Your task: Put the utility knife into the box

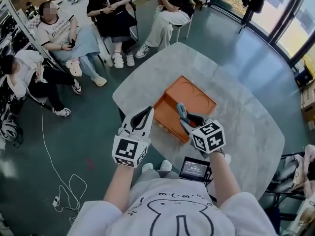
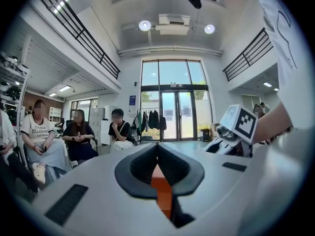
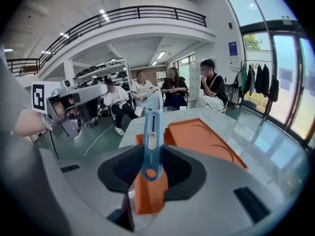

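Note:
An orange box [image 1: 169, 118] lies open on the round marble table [image 1: 246, 127], its lid [image 1: 197, 95] flat beside it. My right gripper [image 1: 184, 117] is shut on a blue utility knife [image 1: 181, 110], which it holds over the box's near edge. In the right gripper view the knife [image 3: 152, 136] stands upright between the jaws of that gripper [image 3: 151, 156], with the box [image 3: 206, 139] beyond it. My left gripper [image 1: 146, 113] hovers just left of the box. Its jaws are shut with nothing in them [image 2: 157, 149], and orange shows through the gap beneath.
Several people sit on chairs [image 1: 113, 14] beyond the table's far left side. A white cable [image 1: 61, 186] trails over the floor at the left. A small screen [image 1: 194, 169] hangs at my waist. Glass doors [image 2: 172, 109] stand at the hall's end.

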A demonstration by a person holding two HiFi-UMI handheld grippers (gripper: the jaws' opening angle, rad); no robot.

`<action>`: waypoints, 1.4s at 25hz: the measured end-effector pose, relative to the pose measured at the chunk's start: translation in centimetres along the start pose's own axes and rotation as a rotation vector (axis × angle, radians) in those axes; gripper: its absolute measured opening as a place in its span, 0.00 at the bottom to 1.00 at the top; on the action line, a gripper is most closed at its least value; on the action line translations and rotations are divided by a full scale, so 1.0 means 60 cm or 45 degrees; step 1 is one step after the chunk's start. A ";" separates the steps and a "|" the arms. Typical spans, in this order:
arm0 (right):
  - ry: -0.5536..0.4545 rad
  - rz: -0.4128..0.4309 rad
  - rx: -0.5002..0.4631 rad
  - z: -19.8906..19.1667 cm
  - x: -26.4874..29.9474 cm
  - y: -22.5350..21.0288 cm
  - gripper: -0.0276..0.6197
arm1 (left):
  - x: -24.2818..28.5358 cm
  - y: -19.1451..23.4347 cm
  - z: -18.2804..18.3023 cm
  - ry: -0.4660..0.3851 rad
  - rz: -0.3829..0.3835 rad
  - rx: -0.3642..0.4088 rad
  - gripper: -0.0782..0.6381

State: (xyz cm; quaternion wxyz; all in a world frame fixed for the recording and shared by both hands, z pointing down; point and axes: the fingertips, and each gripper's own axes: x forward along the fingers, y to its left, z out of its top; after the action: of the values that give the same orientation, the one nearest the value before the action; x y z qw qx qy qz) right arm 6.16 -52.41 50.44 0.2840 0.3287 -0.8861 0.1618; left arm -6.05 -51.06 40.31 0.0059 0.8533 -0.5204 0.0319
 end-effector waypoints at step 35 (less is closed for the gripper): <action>0.711 -0.030 0.034 -0.154 0.184 -0.019 0.25 | -0.002 0.072 -0.017 0.074 -0.050 0.011 0.13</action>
State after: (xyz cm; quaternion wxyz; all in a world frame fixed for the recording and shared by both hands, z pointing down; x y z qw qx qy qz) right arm 3.71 -54.31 64.55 0.5148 0.2854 -0.7673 0.2545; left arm -9.97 -52.87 41.24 0.0180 0.8621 -0.5031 0.0588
